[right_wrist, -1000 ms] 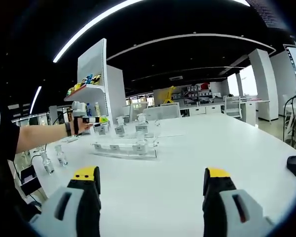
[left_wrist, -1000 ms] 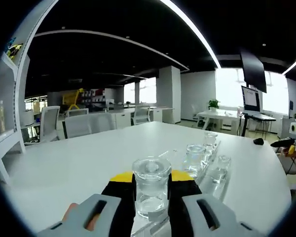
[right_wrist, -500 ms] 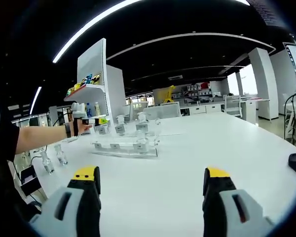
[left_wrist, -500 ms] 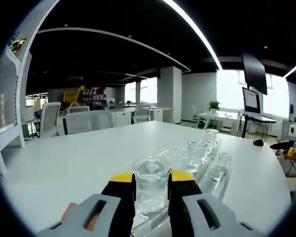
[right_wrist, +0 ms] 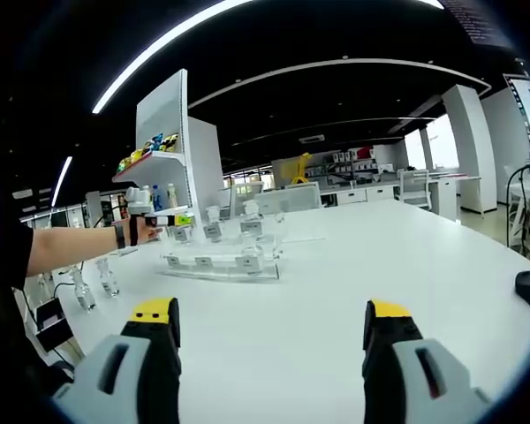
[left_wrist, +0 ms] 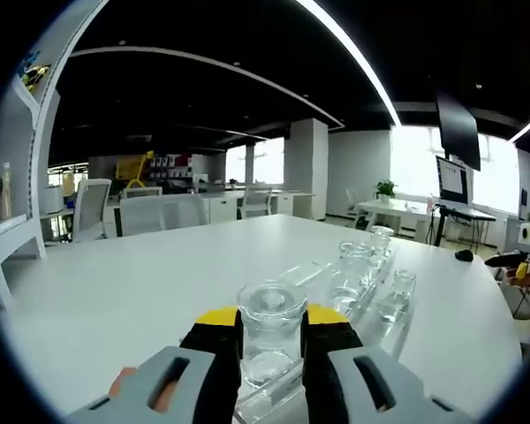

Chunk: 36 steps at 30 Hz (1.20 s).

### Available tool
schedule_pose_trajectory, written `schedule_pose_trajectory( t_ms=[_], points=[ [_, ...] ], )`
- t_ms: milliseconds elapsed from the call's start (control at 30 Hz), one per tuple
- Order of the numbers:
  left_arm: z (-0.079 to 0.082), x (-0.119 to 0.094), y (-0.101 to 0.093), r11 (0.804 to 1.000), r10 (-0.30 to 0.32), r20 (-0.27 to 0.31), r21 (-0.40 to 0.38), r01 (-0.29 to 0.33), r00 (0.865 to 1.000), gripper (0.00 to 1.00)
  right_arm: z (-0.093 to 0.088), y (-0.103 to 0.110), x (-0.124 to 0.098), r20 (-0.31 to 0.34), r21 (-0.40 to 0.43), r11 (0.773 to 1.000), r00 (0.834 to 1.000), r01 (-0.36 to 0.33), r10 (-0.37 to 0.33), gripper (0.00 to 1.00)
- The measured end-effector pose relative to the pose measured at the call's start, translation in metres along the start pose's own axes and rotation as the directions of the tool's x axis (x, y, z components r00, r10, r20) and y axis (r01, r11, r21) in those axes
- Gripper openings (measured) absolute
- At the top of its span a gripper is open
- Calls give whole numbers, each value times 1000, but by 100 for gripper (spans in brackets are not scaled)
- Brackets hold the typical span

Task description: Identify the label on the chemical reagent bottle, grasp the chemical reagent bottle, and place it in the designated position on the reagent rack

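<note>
— What is seen of the reagent bottle (left_wrist: 270, 340) at lower centre of the left gripper view?

— Clear, glossy glass is shown, stopper included, clamped by the left tool (left_wrist: 272, 349), whose jaws are faced in matt black with yellow tips on smooth grey plastic.

— And the rest?

— The reagent rack (right_wrist: 221, 262) is seen as transparent, shiny plastic; the worktop (right_wrist: 336, 291) as smooth, satin white. The right tool (right_wrist: 269, 353) is finished alike.

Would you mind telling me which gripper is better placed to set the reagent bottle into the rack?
The left gripper: it grips the glass bottle right at the clear rack. The right gripper is open, empty, farther off.
</note>
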<state>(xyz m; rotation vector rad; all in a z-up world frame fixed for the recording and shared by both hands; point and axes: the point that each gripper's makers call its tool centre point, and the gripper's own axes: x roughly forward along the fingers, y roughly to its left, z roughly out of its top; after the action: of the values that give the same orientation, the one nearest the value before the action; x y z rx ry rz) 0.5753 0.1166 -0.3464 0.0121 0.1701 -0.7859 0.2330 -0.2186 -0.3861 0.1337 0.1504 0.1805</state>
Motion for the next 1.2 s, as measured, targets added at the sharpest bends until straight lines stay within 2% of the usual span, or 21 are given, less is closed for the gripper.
schedule_pose_trajectory(
  t_ms=[233, 300, 367, 433, 600, 833, 967, 1067, 1200],
  points=[
    [1, -2, -1, 999, 3, 26, -52, -2, 1000, 29, 0, 0, 1, 1, 0, 1000, 1000, -1, 1, 82],
    [0, -2, -3, 1000, 3, 21, -25, -2, 1000, 30, 0, 0, 0, 2, -1, 1000, 1000, 0, 0, 82],
    [0, -2, -5, 999, 13, 17, 31, -13, 1000, 40, 1, -1, 0, 3, -1, 1000, 1000, 0, 0, 82],
    [-1, -2, -8, 999, 9, 14, 37, -9, 1000, 47, 2, -1, -1, 7, 0, 1000, 1000, 3, -3, 82],
    [-1, -2, -6, 998, 24, 10, 54, -25, 1000, 53, 4, -1, -3, 14, 3, 1000, 1000, 3, -3, 81],
    [-4, -11, -6, 996, 35, 7, 78, -35, 999, 68, 3, -2, -5, 14, 6, 1000, 1000, 4, -5, 81],
    [-6, -21, -7, 994, 46, 10, 98, -47, 999, 76, 5, -2, -5, 21, 9, 1000, 1000, 2, -2, 81],
    [0, -31, -10, 994, 43, 45, 94, -48, 998, 76, 5, -1, -5, 22, 7, 1000, 1000, -1, 1, 81],
    [3, -44, -17, 994, 48, 49, 97, -52, 998, 85, 6, 0, -6, 26, 6, 1000, 1000, -5, 5, 81]
  ],
)
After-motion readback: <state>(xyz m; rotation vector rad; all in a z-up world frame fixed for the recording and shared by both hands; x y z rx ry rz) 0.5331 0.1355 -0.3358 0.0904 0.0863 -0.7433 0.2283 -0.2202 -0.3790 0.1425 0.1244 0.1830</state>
